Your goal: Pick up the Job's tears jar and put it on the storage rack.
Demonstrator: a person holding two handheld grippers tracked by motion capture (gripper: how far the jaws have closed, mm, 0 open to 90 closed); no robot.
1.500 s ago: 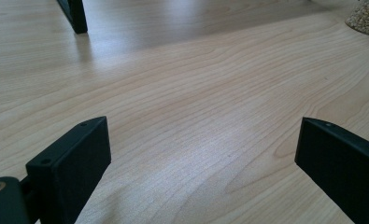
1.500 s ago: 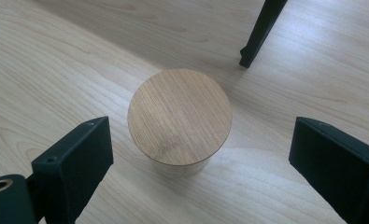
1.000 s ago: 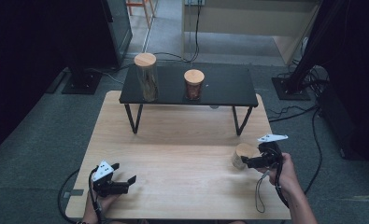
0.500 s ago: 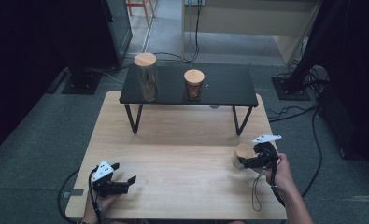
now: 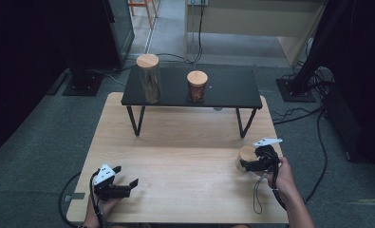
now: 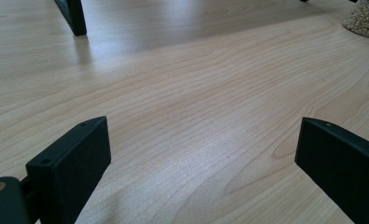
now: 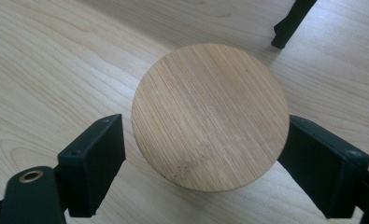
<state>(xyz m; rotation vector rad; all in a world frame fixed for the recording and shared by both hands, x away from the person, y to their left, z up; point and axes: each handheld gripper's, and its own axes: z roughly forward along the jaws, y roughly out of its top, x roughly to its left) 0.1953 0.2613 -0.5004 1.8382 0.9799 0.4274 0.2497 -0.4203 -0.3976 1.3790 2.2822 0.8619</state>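
While the small jar (image 5: 246, 157) stands at the right edge of the bench (image 5: 185, 161), the right tongs (image 7: 203, 154) have just been closing around its wooden lid, pads touching, presumably for lifting; the left tongs (image 5: 128, 178) are kept spread, idle.

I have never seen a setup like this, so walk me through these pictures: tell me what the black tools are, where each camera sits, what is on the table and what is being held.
A person sits at a wooden table and holds a hand-operated two-jaw gripper in each hand. The high view looks down from above the person's side. The other two pictures come from cameras riding on the grippers, looking along their black jaws.

The left gripper rests over bare wood with its jaws open and nothing between them.

The right gripper has just been closing its jaws around a small jar with a round wooden lid. The jaws flank the lid on both sides and look to be touching it.

Farther back stands a low black shelf carrying a tall jar and a shorter jar.
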